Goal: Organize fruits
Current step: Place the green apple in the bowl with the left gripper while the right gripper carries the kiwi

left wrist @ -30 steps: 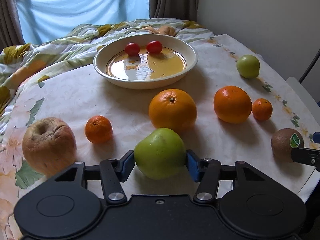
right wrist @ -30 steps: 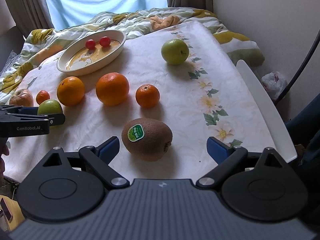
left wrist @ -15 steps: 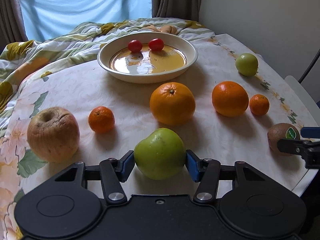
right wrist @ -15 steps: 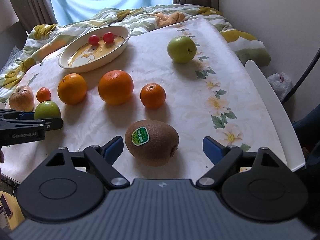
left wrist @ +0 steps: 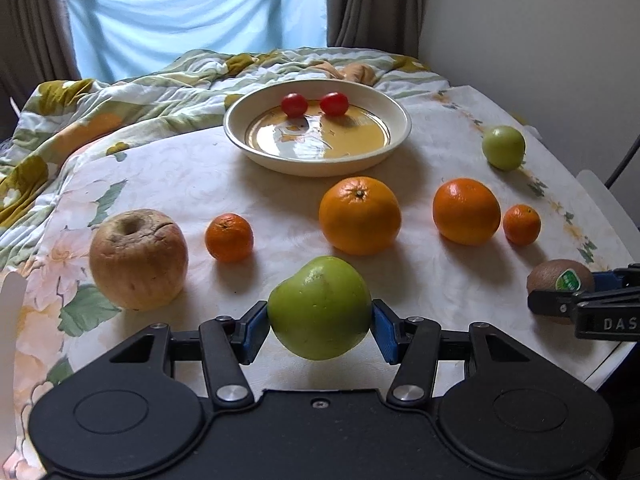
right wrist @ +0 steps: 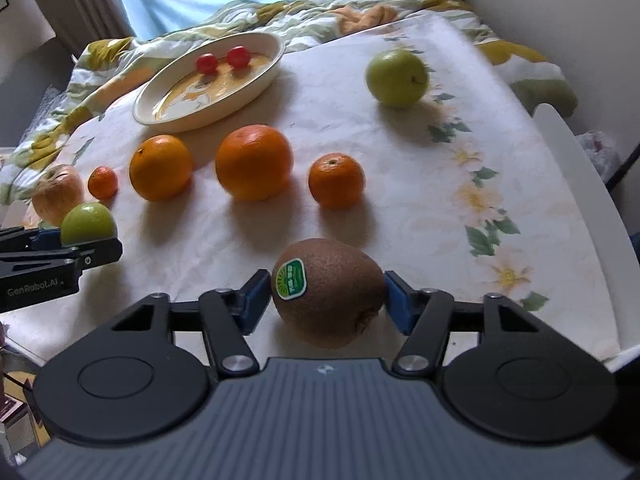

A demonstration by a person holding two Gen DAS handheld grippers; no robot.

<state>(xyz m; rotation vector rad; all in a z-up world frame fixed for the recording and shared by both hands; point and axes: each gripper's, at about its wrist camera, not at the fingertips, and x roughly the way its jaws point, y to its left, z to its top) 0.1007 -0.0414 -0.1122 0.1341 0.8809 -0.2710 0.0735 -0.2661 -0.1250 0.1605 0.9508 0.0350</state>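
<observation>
My left gripper is shut on a green apple and holds it just above the table's near edge. My right gripper is shut on a brown kiwi with a green sticker, low over the table. A cream plate at the back holds two cherry tomatoes. On the cloth lie two large oranges, two small mandarins, a wrinkled red apple and a second green apple.
The table has a floral cloth. A rumpled quilt lies behind it, with curtains and a window beyond. A white chair back stands at the right edge, next to the wall.
My right gripper closed on the kiwi, which it earlier straddled with open jaws. My left gripper raised the green apple slightly off the cloth.
</observation>
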